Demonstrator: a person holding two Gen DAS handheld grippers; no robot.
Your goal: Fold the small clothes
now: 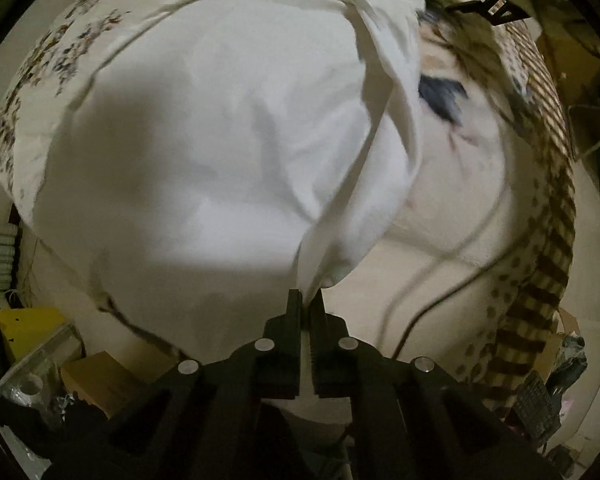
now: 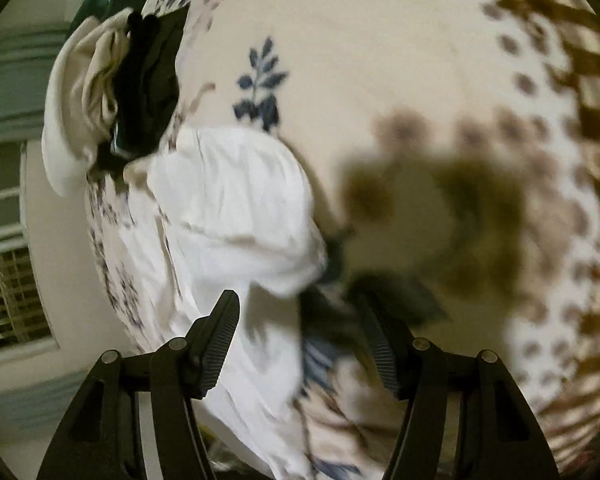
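White garment (image 1: 220, 120) lying spread over patterned bedspread (image 1: 460, 200); left gripper (image 1: 310, 304) fingers pinching its edge; right gripper (image 2: 300, 320) fingers gaping apart, holding nothing.

Garment (image 1: 220, 140) on bedspread (image 1: 460, 208)

Both the left gripper (image 1: 309, 300) and right gripper (image 2: 300, 320) are matte black plastic, with round silver pivot screws on angular linkage arms and ridged jaw faces.
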